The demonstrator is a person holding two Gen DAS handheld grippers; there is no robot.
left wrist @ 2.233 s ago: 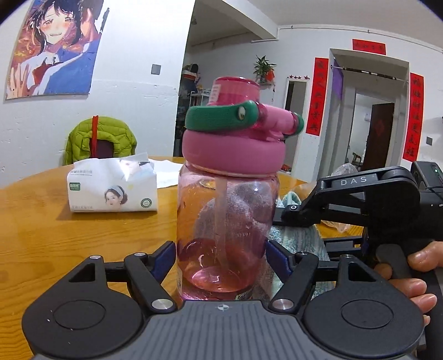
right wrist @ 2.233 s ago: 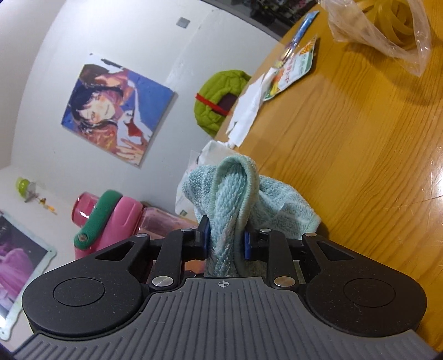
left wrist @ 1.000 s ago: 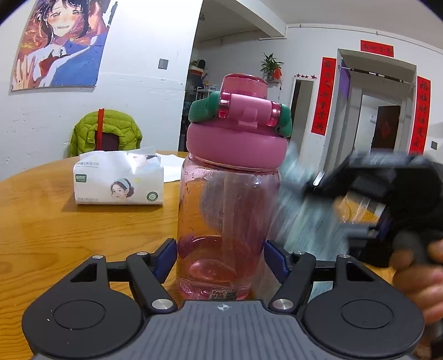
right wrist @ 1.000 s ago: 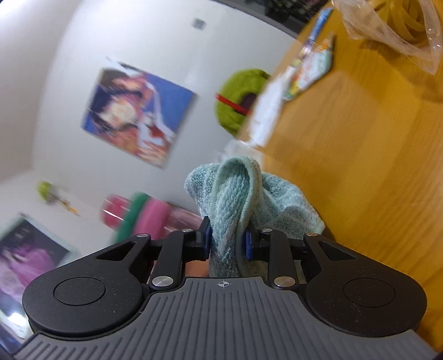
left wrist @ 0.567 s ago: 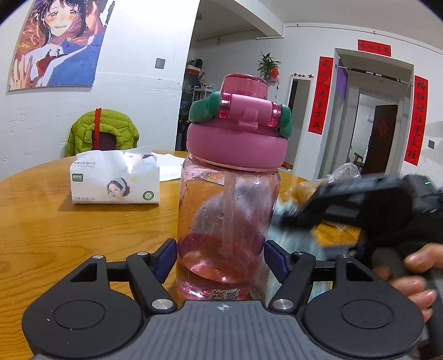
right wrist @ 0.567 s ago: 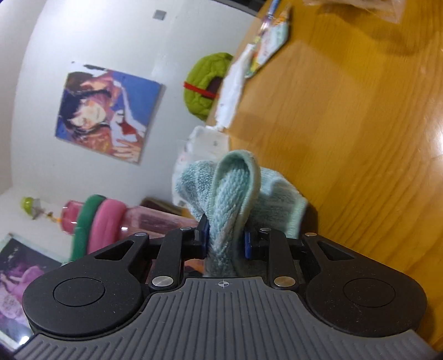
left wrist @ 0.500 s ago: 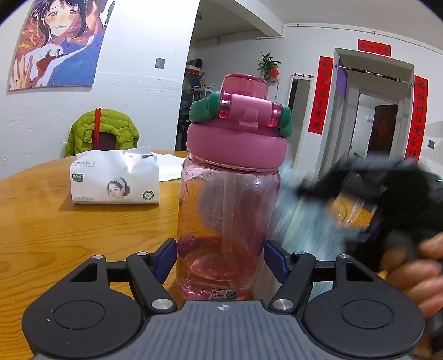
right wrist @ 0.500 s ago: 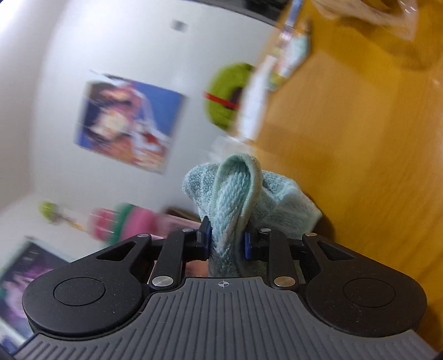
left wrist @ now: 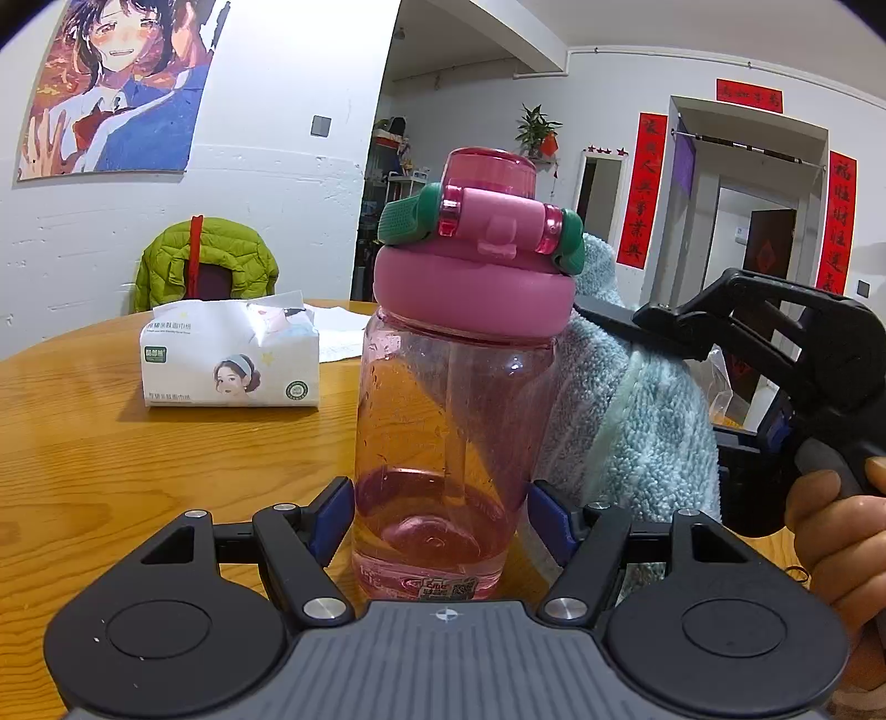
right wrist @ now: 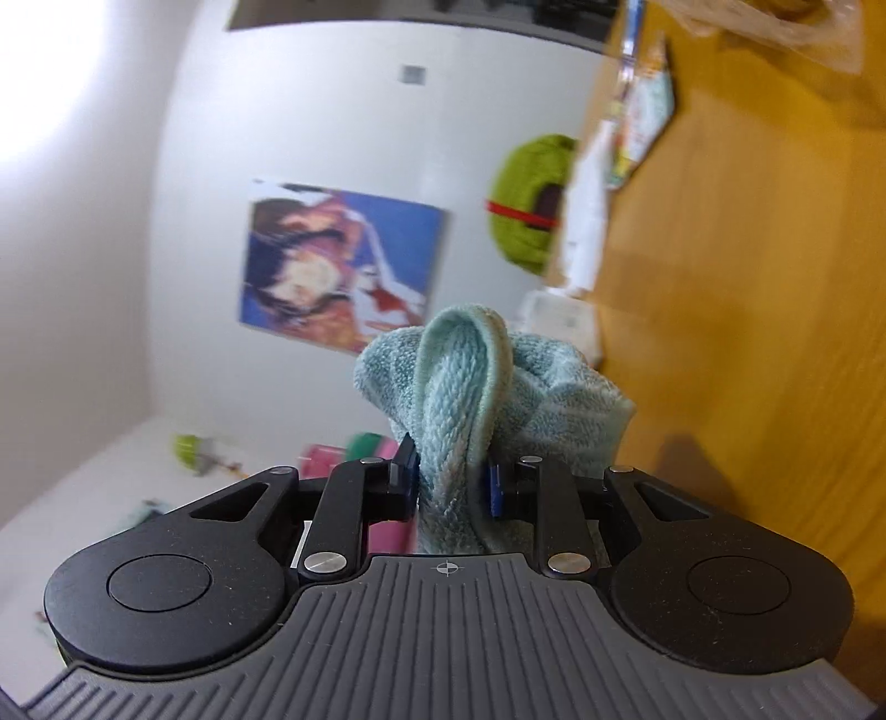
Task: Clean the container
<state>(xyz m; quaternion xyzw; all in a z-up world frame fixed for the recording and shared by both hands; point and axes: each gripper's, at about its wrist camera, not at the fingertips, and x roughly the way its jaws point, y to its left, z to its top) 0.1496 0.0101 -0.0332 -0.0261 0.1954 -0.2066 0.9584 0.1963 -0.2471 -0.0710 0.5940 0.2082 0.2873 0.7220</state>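
Note:
A clear pink water bottle (left wrist: 454,437) with a pink lid and green handle stands upright on the wooden table (left wrist: 111,443). My left gripper (left wrist: 440,515) is shut on its lower body, blue pads on either side. My right gripper (right wrist: 451,482) is shut on a folded light blue towel (right wrist: 487,382). In the left wrist view the towel (left wrist: 637,421) lies against the bottle's right side and reaches up to the lid, with the right gripper's black body (left wrist: 775,343) and a hand (left wrist: 836,531) behind it. The bottle's lid (right wrist: 343,454) shows blurred at the lower left of the right wrist view.
A white tissue pack (left wrist: 230,360) lies on the table behind and left of the bottle, with papers beyond it. A chair with a green jacket (left wrist: 205,266) stands at the far edge. A clear plastic bag (right wrist: 786,27) lies on the table further off.
The right gripper with the towel has gone up and down along the bottle's right side and now sits high, by the lid. The bottle and left gripper have stayed put.

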